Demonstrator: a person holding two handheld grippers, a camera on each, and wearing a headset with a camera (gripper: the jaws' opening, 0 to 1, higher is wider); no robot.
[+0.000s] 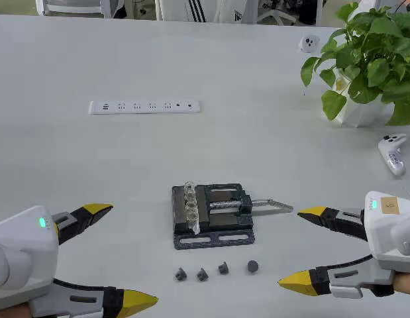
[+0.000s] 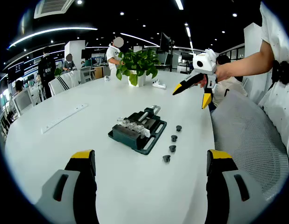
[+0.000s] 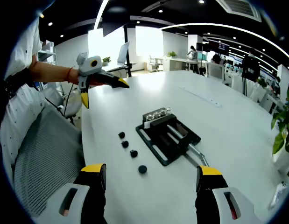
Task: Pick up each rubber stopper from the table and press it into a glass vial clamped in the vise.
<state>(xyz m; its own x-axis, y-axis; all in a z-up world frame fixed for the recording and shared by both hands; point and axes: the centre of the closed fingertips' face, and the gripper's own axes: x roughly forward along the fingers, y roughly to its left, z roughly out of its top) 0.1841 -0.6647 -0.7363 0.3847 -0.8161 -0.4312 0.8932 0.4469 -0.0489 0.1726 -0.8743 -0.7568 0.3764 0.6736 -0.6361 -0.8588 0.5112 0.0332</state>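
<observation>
A dark vise (image 1: 212,217) (image 2: 137,130) (image 3: 167,135) sits on the white table with a row of clear glass vials (image 1: 190,205) (image 2: 130,124) (image 3: 157,114) clamped in it. Several dark rubber stoppers (image 1: 216,270) (image 2: 172,143) (image 3: 130,147) lie in a row just in front of the vise. My left gripper (image 1: 122,255) (image 2: 150,163) hovers open at the near left, well clear of the stoppers. My right gripper (image 1: 304,246) (image 3: 150,175) hovers open at the near right, nothing between its fingers.
A white power strip (image 1: 144,106) lies on the far left of the table. A potted plant (image 1: 370,66) stands at the far right, with a white controller (image 1: 393,153) beside it and a round white socket (image 1: 310,44) farther back. Chairs line the far edge.
</observation>
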